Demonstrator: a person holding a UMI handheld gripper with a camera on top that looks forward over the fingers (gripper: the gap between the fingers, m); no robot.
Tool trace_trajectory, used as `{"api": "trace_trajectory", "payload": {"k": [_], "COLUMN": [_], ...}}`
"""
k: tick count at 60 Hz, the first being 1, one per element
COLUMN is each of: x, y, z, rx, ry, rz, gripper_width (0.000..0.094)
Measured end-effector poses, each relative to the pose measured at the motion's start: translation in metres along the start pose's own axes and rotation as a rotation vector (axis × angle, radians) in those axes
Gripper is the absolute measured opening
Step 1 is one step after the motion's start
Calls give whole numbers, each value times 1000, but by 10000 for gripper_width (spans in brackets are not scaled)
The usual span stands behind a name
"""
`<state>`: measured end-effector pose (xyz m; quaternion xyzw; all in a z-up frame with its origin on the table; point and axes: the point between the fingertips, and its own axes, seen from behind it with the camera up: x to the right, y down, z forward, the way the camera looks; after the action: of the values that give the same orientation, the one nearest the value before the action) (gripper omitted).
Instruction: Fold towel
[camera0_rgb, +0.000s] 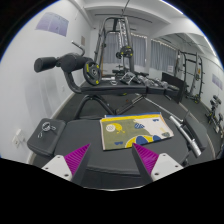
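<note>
One towel (132, 132), pale yellow with blue, yellow and dark printed shapes, lies flat on a dark grey table (95, 165), just ahead of the fingers and slightly toward the right one. Appears spread out; whether it is a single layer cannot be told. Near edge sits close to the fingertips, not touching them.

Gripper (112, 160): fingers spread wide apart, nothing held, bare table between them. Magenta pads (73, 159) visible on both inner faces, tips pointing toward the towel.

Left of the towel, on the same table: a dark flat object (47, 133) with light markings on top, apart from the towel. Detail too small to identify.

Right of the towel: a pale elongated item (182, 129) lying on the table near its far side; unclear what it is.

Beyond the table: gym equipment. A black padded bench (118, 88) runs across behind the table, with a raised black padded part (55, 63) at its left end. A tall white weight-machine frame (118, 45) stands behind that. Right of it, a dark rack (188, 72). White walls, window with blinds (145, 50) at the back.
</note>
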<state>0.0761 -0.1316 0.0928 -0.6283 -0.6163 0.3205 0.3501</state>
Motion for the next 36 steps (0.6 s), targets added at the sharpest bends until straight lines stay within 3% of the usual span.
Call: {"api": "trace_trajectory", "payload": {"k": [28,34,36], "x": [-13,-16,-11], "y": [27,22,21], "z": [164,184,185], "rx": [-98,-76,-68], "ry": [-26,-42,-35], "rz": [-88,-56,-56], "gripper_width": [835,758,661]}}
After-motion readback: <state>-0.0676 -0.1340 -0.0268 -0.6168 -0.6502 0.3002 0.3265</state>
